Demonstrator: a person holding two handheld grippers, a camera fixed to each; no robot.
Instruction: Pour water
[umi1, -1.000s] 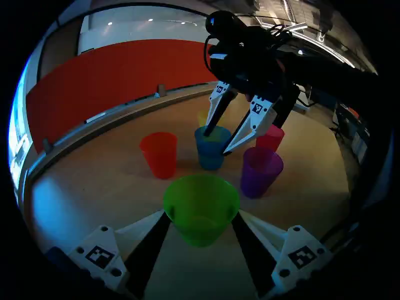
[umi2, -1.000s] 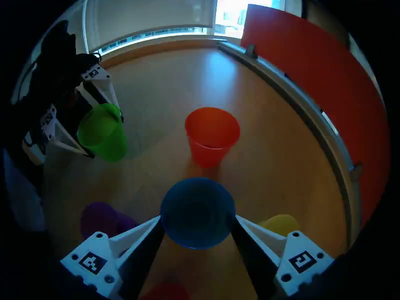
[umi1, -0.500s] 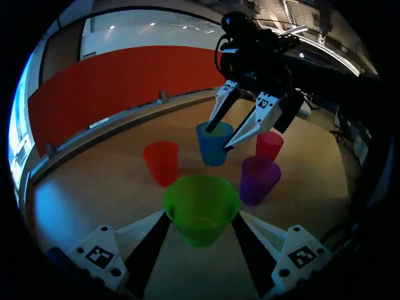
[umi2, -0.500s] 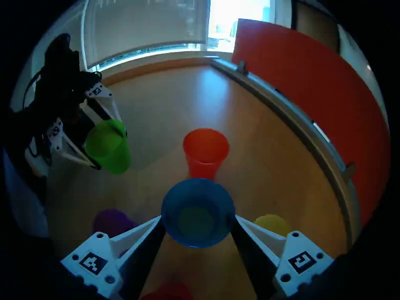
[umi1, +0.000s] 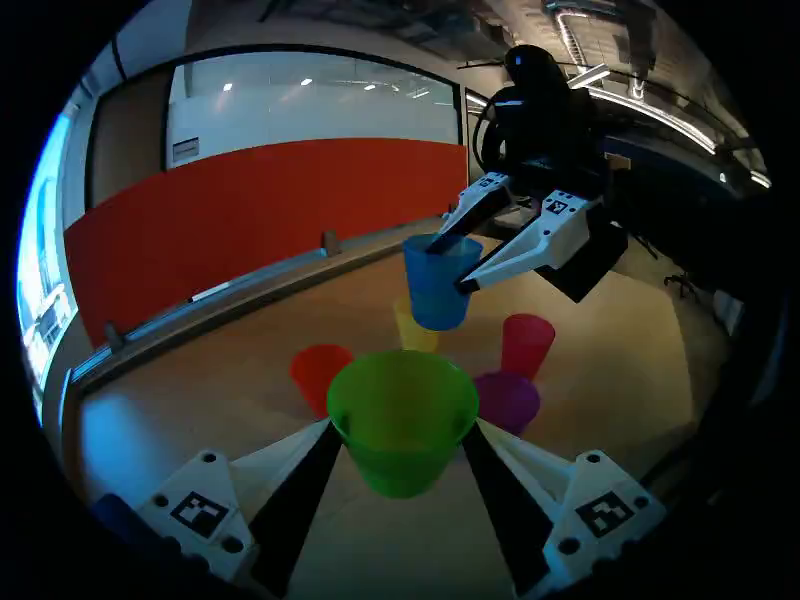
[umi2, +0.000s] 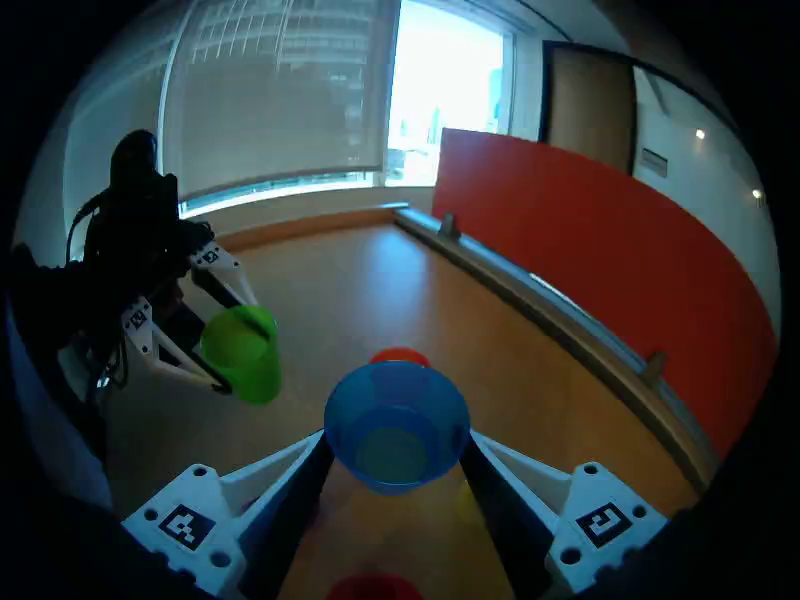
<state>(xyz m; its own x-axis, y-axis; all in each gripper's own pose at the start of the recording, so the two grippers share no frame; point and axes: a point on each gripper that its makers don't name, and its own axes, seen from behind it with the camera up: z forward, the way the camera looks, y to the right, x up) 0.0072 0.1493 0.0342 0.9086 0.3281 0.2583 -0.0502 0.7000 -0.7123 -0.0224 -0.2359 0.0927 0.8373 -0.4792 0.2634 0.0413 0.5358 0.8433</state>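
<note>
The left tongs (umi1: 403, 432) grip a green cup (umi1: 403, 400), one finger pressed on each side, and the cup sits upright with its mouth open to the camera. Whether it holds any water I cannot tell. The right tongs (umi2: 397, 445) are clamped the same way on a blue cup (umi2: 397, 425), and in the right gripper view a shallow pool of water shows at its bottom. Seen from the left gripper view, the blue cup hangs roughly upright in the air, well above the table (umi1: 200, 400) and beyond the green cup. Four more cups stand on the table below. An orange cup (umi1: 318, 372) is just behind the green one to the left and a purple cup (umi1: 510, 398) just behind it to the right. A yellow cup (umi1: 410, 332) is under the blue cup, and a pink cup (umi1: 527, 342) is beside the purple one. A red wall (umi1: 260, 225) runs along the table's far edge.
</note>
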